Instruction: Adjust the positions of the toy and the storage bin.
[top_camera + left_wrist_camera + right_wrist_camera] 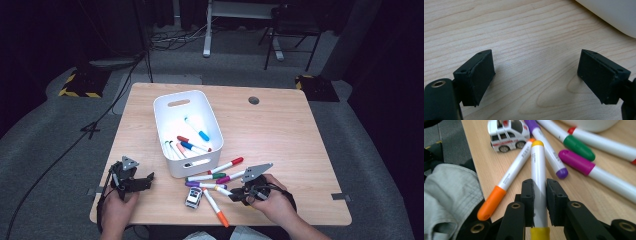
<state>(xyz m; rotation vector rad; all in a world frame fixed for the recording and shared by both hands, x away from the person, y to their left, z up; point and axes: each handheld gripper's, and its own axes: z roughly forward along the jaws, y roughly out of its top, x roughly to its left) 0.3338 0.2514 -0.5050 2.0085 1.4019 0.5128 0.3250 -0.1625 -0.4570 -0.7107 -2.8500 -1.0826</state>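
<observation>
My right gripper [539, 185] is shut on a white marker with a yellow cap [538, 165], held lengthwise between the jaws and lifted a little off the wooden table [280, 135]; it sits at the front right [240, 194]. Under and around it lie an orange-capped marker [506, 182], a purple one [550, 152], a magenta one [584, 166], a green one [574, 143] and a red one [227, 165]. A white toy car [507, 133] stands just beyond them. My left gripper [535, 67] is open over bare wood at the front left [142, 181].
A white bin [159, 107] with several markers inside stands at the table's middle; its corner [614, 15] lies just past the left jaws. A round cable hole [254, 100] is at the back right. The front table edge runs close under both hands.
</observation>
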